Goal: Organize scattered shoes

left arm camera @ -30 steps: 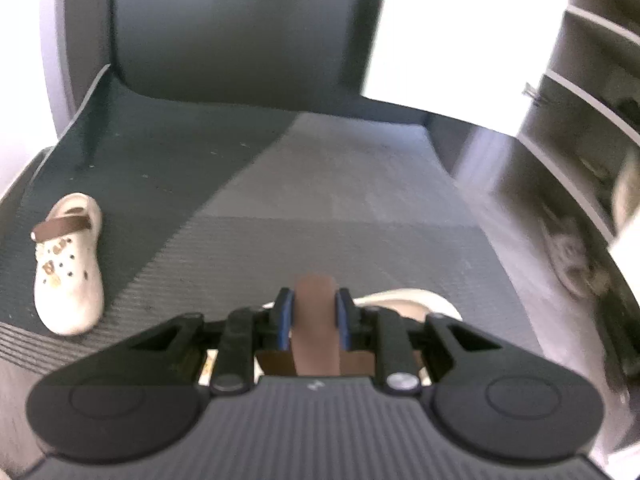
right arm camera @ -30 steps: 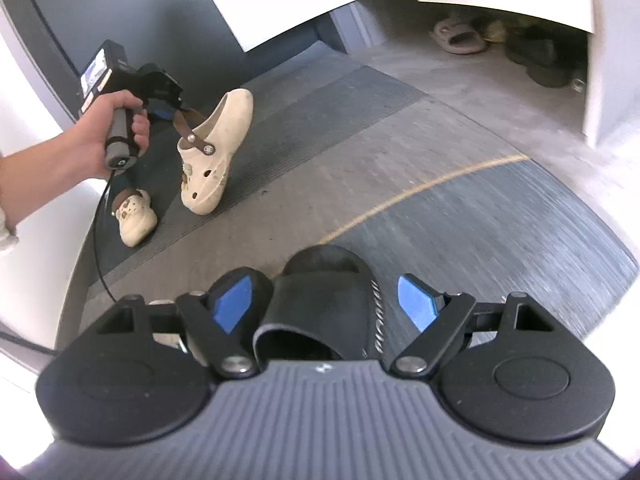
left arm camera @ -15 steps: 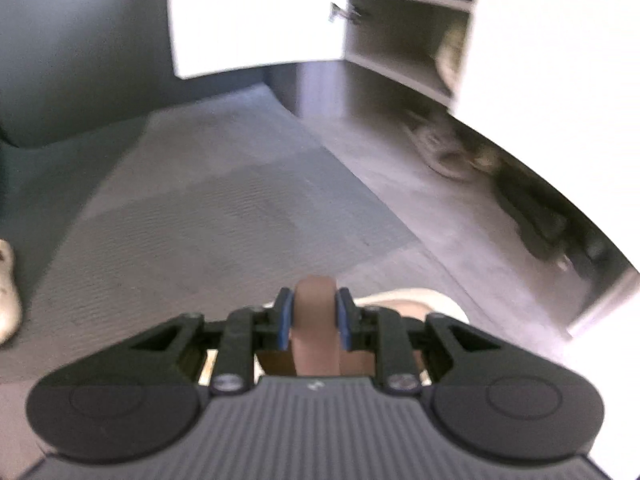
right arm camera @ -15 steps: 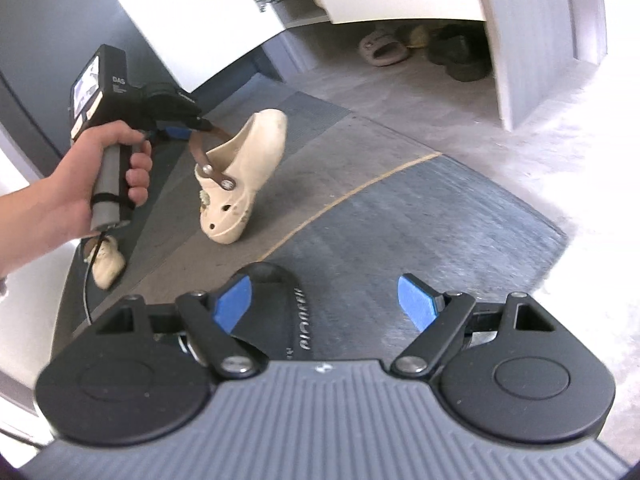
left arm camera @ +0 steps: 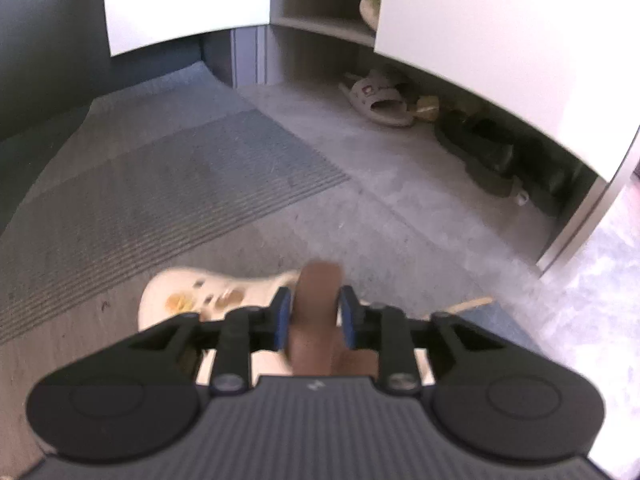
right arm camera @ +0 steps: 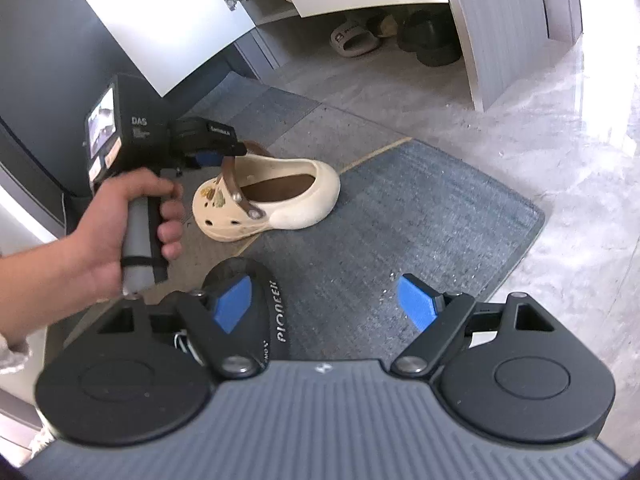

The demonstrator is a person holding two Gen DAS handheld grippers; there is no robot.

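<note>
Carrying clog (right arm camera: 280, 196) toward cabinet (left arm camera: 480, 40).
Left gripper (left arm camera: 314, 320) clamps strap (left arm camera: 318, 312); clog now level, nearer cabinet. Right gripper (right arm camera: 326, 304) gapes, empty.

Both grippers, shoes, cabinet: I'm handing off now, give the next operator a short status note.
Left gripper: shut on the brown strap of the cream clog, which hangs above the mat.
Right gripper: open, empty; the black slide lies on the mat by its left finger.
Cabinet: doors open; a beige slide and dark shoes sit underneath.
Done: clog lifted.
Left: stow the clog with the shoes there, then grasp and stow the black slide.
</note>
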